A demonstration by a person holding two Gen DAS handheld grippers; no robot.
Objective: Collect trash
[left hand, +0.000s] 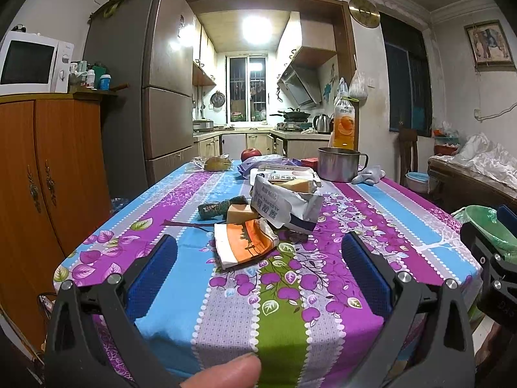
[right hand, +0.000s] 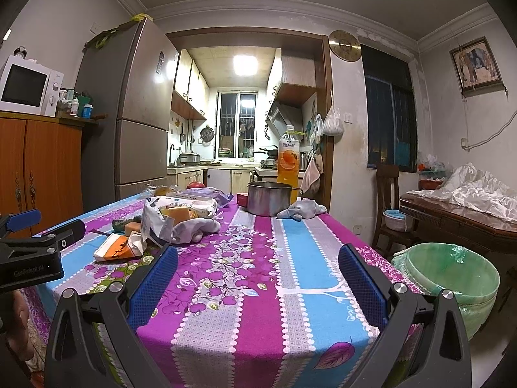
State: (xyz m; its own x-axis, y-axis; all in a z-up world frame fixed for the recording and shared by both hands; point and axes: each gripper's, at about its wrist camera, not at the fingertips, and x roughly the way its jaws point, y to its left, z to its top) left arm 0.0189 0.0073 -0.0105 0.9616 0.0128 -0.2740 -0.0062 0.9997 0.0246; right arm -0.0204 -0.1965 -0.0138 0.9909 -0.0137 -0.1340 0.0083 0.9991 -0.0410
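Observation:
A pile of trash lies mid-table: an orange and white wrapper [left hand: 242,245] nearest me, a torn grey alcohol-wipe packet [left hand: 284,205], small tan blocks [left hand: 240,213] and a dark crumpled wrapper [left hand: 215,208]. My left gripper [left hand: 258,258] is open and empty, just short of the orange wrapper. My right gripper [right hand: 258,268] is open and empty over the table's front right part. The pile shows at left in the right wrist view [right hand: 155,229]. A green-lined bin [right hand: 452,278] stands on the floor right of the table.
Farther back on the floral tablecloth [left hand: 181,274] stand a steel pot [left hand: 339,163], an orange juice bottle [left hand: 344,123], a grey cloth [left hand: 368,174], an apple [left hand: 250,153] and bagged bread [left hand: 216,163]. A wooden cabinet [left hand: 48,177] stands left, a chair [right hand: 387,194] right.

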